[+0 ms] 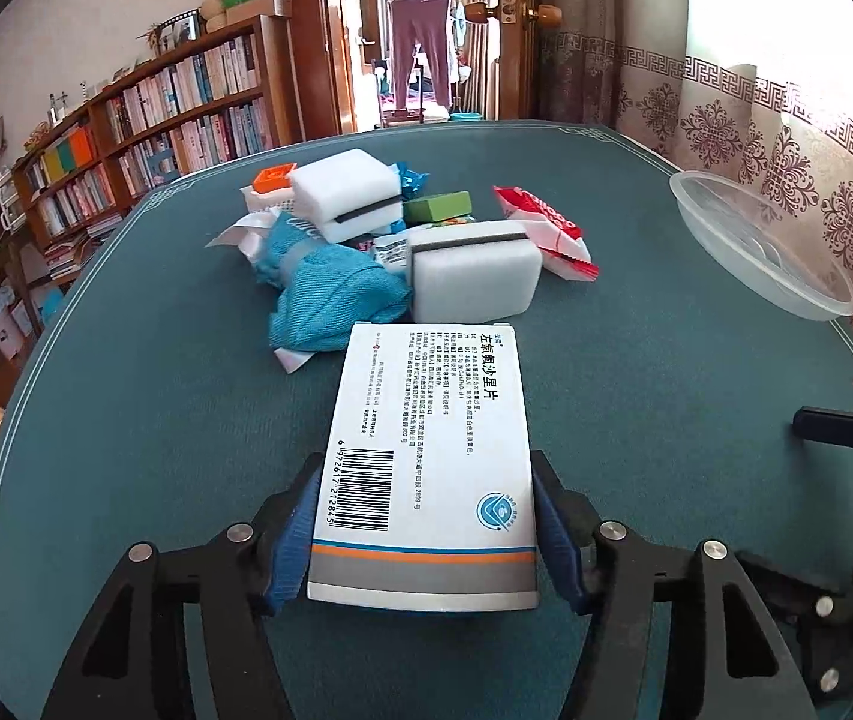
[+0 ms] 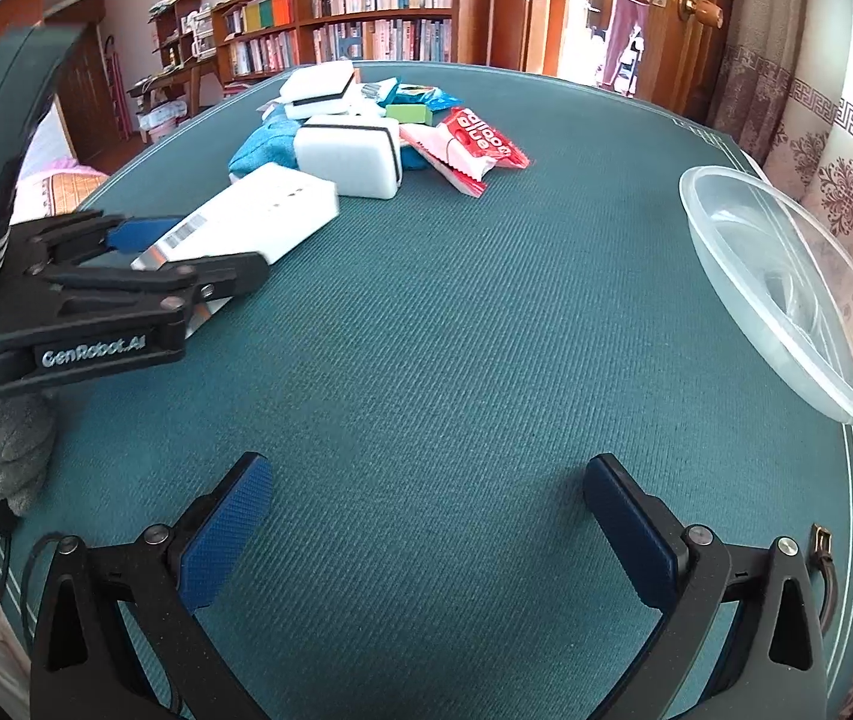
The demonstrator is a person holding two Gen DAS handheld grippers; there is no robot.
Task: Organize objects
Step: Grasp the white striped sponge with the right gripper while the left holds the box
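Two tongs: both are over the desk (image 2: 426, 312), which has a teal cloth cover.
Left tongs (image 1: 426, 516): clenched on the medicine box (image 1: 426, 450); a blue pad presses on each long side of it, near the end with the grey and orange stripes.
Medicine box: white, barcode side up, its far end pointing toward the pile. The right wrist view shows it lifted at a tilt above the cloth.
Right tongs (image 2: 426, 510): released, the jaws stand wide apart with only bare cloth between them.
Pile: in the middle of the desk, beyond the box. It has two white sponges (image 1: 474, 276) with a dark strip, a blue cloth (image 1: 330, 294), a red snack packet (image 1: 552, 228), a green block (image 1: 438, 207) and an orange piece (image 1: 273, 177).
Plastic bowl (image 2: 786, 294): clear, at the right edge of the desk near the curtain, well apart from the pile.
Hand: a grey glove (image 2: 12, 444) shows under the left tongs.
Background: a bookshelf (image 1: 144, 138) full of books, and an open door.
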